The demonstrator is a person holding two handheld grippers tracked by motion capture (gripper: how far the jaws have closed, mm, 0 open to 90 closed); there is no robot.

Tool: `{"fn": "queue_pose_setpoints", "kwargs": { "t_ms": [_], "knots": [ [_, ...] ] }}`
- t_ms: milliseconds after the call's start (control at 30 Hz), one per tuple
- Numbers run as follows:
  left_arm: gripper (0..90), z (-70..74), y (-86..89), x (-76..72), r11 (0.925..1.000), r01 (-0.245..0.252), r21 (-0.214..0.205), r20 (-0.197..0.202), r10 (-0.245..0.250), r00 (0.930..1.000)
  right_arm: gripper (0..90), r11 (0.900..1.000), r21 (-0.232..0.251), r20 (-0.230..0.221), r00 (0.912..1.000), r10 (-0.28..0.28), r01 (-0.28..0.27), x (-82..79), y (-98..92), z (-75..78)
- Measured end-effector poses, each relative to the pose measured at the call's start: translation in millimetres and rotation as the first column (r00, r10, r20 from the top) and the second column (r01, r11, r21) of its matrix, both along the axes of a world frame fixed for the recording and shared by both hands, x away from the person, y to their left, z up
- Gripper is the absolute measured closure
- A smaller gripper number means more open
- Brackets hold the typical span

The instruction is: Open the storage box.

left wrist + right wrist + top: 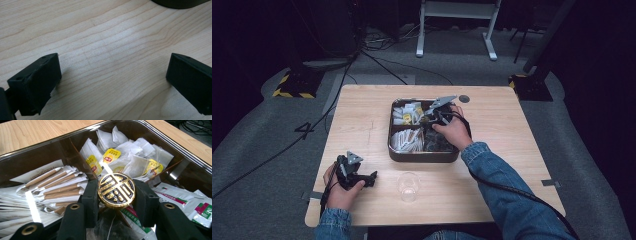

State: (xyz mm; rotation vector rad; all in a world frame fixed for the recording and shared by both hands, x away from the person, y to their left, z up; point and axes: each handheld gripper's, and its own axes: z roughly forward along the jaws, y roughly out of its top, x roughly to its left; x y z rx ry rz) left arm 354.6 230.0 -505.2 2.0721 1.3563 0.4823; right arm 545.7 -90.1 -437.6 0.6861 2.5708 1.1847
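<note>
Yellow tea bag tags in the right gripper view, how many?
3 in the tray's far compartment: one tag left, one beside it, one right. More may be buried under the bags or behind the gold disc.

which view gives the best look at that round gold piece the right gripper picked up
The right gripper view: the gold disc sits close up, clamped between the right gripper jaws above the tray, its embossed pattern clear. In the high view the person's hand covers that spot. The left gripper view faces bare table.

A dark lab or studio: black curtains (pixel 602 60), floor cables (pixel 377 40), hazard-taped stand bases (pixel 294 85), grey carpet (pixel 257 150).
</note>
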Motion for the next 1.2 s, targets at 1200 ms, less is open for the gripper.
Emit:
{"fn": "queue_pose_setpoints", "kwargs": {
  "t_ms": [1200],
  "knots": [
    [0.3, 0.0, -0.7, 0.5, 1.0000, -0.001, -0.002, 0.000, 0.001, 1.0000, 59.0, 0.9918, 0.121, 0.074, 0.9960, -0.049, 0.040, -33.0, -65.3, 67.0]
  ]
}}
